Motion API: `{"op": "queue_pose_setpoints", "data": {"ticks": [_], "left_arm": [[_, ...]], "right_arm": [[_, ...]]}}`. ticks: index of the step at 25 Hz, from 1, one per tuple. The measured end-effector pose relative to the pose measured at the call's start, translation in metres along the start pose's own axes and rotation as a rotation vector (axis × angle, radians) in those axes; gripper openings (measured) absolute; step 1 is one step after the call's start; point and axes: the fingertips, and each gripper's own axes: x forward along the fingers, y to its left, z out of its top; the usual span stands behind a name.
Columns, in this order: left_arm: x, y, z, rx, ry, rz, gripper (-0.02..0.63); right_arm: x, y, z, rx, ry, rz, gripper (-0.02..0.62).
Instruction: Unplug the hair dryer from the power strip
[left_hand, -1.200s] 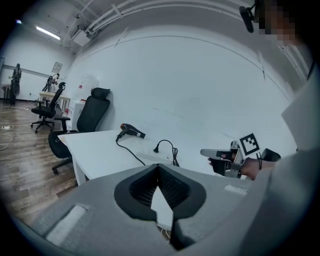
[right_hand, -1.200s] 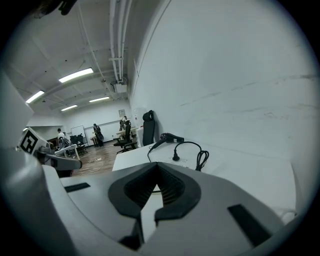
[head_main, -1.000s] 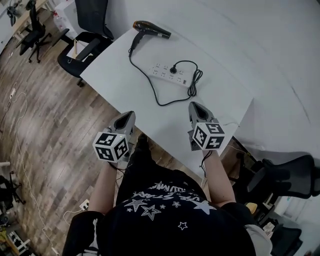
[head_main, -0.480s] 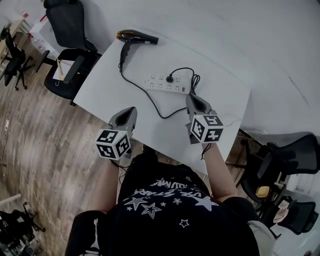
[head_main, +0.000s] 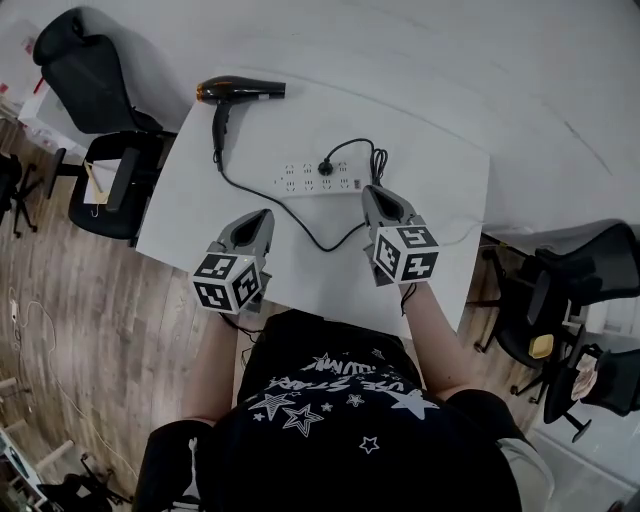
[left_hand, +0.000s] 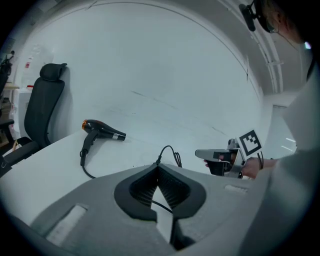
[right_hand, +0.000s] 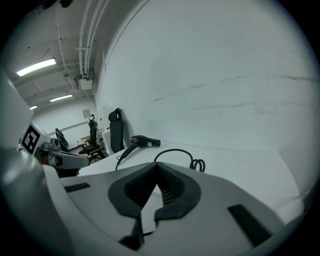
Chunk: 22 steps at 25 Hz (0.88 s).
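The hair dryer (head_main: 240, 91) lies on its side near the far left corner of the white table (head_main: 200, 215). Its black cord (head_main: 262, 198) runs across the table to the plug (head_main: 325, 167), which sits in the power strip (head_main: 318, 180) at the middle, nearer to the far edge. My right gripper (head_main: 372, 192) points at the strip's right end, just beside it. My left gripper (head_main: 264, 216) is over the table toward the front edge. The jaws of both are closed together and hold nothing.

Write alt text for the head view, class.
A person holds the left tool and right tool, both shut and empty, over a white table; beyond them, a black hair dryer is plugged into a white power strip.
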Motion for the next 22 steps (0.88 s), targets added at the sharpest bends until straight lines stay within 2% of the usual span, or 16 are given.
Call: {"op": "queue_pose_setpoints", "data": {"ticks": [5, 11, 22], "left_arm": [[0.025, 0.007, 0.002, 0.030, 0.034, -0.047, 0.008], [0.058, 0.013, 0.000, 0.071, 0.095, -0.094, 0.008], [0.104, 0.023, -0.007, 0.100, 0.161, -0.128, 0.008]], "right_arm": [[0.013, -0.002, -0.007, 0.019, 0.018, -0.030, 0.009], [0.036, 0.004, -0.011, 0.029, 0.048, -0.027, 0.009], [0.062, 0.001, -0.024, -0.036, 0.122, -0.058, 0.009]]}}
